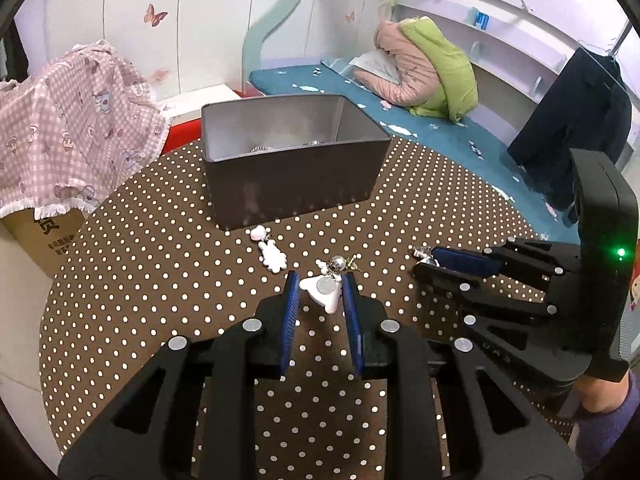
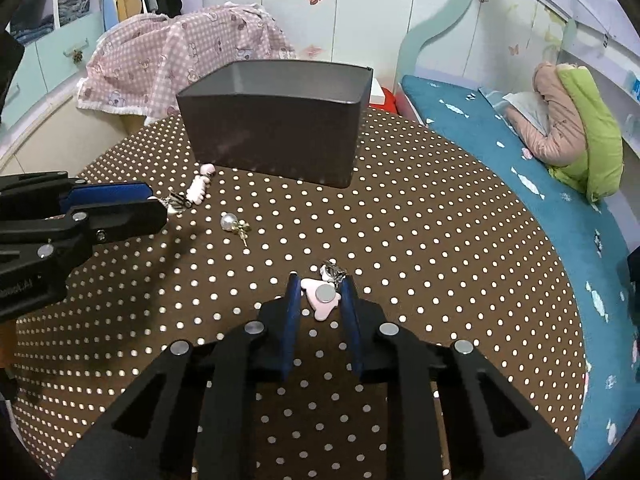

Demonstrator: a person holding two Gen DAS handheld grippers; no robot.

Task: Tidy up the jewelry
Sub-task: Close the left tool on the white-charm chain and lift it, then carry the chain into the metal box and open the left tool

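**Both grippers on charms, loose bits trailing: snag/drop risk**

Nearest in the left wrist view: left gripper, blue pads either side of a white bear-shaped charm with a round metal disc on its face. Right pad looks to touch it; left side shows a sliver of gap, so I can't tell if it's truly clamped. Grip sits on the charm's edges only. My read: it could pivot or squirt out on lift.

Right gripper, same story: pads bracket a pink charm, contact unclear, can't call it clamped. A small metal clasp hangs past the tips and could catch the tablecloth.

Just past the left tips: pearl earring with its gold post, near enough to be knocked away.

Further on, a white-pink charm lies just before the grey box, open-topped, something shiny inside. Tall walls: a low carry could clip the rim and drop the piece.
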